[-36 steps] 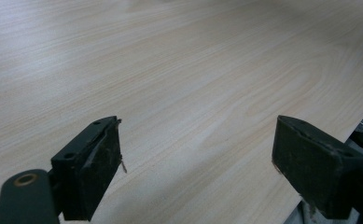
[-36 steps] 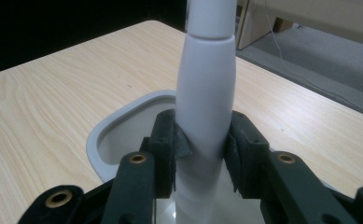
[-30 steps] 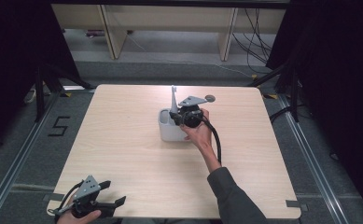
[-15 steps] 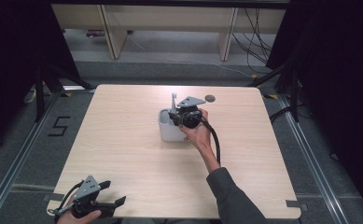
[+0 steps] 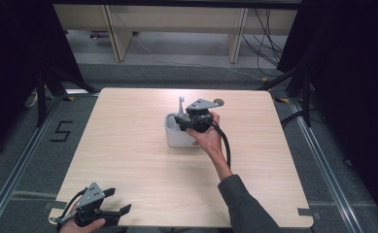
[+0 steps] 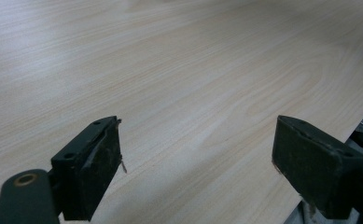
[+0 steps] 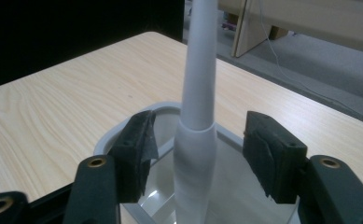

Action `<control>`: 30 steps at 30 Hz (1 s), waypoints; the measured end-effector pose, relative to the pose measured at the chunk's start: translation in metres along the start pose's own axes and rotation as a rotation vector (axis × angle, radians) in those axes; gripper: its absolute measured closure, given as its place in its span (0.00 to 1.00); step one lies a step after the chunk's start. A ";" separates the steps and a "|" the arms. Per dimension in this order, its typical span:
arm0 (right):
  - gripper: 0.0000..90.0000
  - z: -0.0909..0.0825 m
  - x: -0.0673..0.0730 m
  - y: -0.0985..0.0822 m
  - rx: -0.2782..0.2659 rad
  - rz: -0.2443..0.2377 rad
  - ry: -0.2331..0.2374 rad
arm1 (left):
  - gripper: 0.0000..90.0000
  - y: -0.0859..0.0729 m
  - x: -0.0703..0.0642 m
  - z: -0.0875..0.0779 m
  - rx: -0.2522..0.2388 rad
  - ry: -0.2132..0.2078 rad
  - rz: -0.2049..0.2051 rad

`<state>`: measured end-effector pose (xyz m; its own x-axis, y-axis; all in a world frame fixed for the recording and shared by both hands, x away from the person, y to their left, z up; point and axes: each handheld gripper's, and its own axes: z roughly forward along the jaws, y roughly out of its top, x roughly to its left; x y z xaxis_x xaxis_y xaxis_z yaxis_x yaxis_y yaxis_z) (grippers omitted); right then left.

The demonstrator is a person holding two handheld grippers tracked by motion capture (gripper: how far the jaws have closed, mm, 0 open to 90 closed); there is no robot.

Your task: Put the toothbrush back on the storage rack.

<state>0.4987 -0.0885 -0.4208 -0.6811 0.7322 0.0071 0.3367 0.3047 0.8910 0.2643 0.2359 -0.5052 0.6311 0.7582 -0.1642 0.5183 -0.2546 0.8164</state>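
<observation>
A pale grey tub [image 5: 176, 140] stands at the middle of the wooden table [image 5: 128, 145]. A white utensil handle [image 5: 180, 105] rises upright out of it. My right gripper [image 5: 180, 121] hovers over the tub's right side, pointing left. In the right gripper view its jaws [image 7: 198, 144] have just been opening. They stand apart on both sides of the white handle [image 7: 200, 70], with a gap at each pad. The tub's rim [image 7: 105, 140] shows below. My left gripper [image 5: 119, 203] rests at the table's near left corner, open and empty [image 6: 198, 163].
A small dark round thing [image 5: 218, 102] lies on the table just behind the right gripper. Wooden shelving [image 5: 177, 24] and loose cables [image 5: 269, 43] stand beyond the far edge. Dark floor rails run along both sides.
The right gripper's jaws have spread off the white handle, which still stands in the tub. Neither hand has shifted.
</observation>
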 end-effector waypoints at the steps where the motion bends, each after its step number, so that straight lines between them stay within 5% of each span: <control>1: 0.48 0.000 0.000 0.000 0.000 0.000 0.000 | 0.17 0.000 0.000 0.000 -0.003 -0.002 -0.004; 30: 0.37 -0.033 -0.002 0.003 -0.037 0.007 0.002 | 0.17 0.000 0.000 0.000 0.000 0.005 -0.007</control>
<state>0.4799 -0.1093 -0.4031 -0.6804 0.7327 0.0144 0.3171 0.2767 0.9071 0.2645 0.2360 -0.5055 0.6245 0.7629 -0.1674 0.5230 -0.2492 0.8151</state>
